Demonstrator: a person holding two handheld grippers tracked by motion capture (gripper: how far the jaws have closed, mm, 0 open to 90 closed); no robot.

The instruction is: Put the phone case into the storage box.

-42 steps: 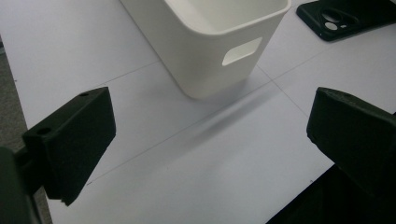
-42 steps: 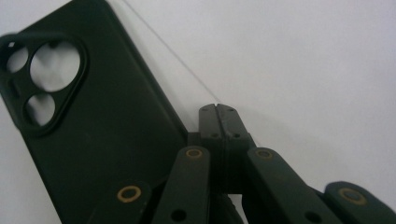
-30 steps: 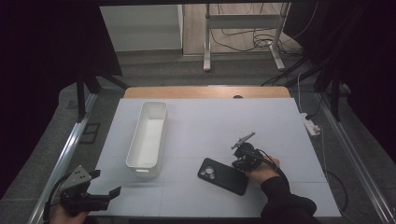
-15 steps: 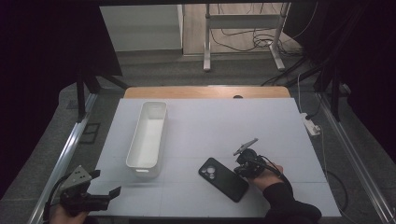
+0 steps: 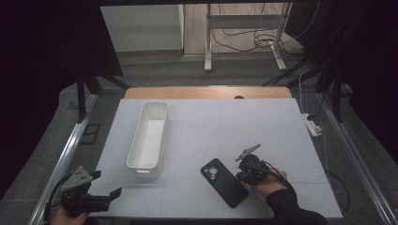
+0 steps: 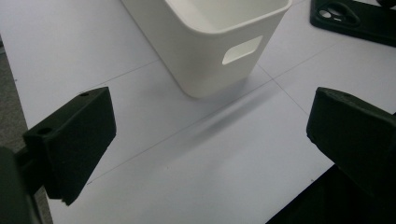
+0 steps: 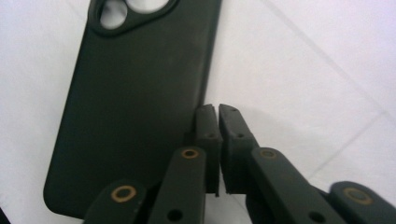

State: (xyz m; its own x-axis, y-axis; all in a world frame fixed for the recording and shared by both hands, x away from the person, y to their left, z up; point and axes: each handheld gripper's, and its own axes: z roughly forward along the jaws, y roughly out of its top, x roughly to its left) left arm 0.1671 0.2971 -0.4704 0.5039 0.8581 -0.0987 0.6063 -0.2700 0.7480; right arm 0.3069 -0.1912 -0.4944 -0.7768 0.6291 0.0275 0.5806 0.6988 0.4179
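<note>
The phone (image 5: 224, 182) lies face down on the table (image 5: 211, 126), camera end toward 11 o'clock, at about 3 o'clock from the near end of the bin (image 5: 149, 139) and apart from it. Compared with a second ago it sits slightly nearer the table's front edge and a little more turned, while the right gripper (image 5: 245, 174) has backed off toward 5 o'clock and now rests just beside the phone's long right edge. In the right gripper view its jaws stand almost pressed together with only a sliver of gap — they have just been opening a touch — and nothing is between them; the tips sit at the phone's edge (image 7: 140, 107), whether touching it I cannot tell. That reads to me as a nudge or a failed pinch just ended, not a hold: the phone is flat on the table and not gripped. The left gripper (image 5: 101, 197) has not shifted at the near left corner, at 7 o'clock from the bin, its jaws spread wide and empty, aimed at the bin's near end wall (image 6: 219, 51). My judgement: the phone is to be lifted by an edge next — a thin flat slab, so the grip will be awkward.
</note>
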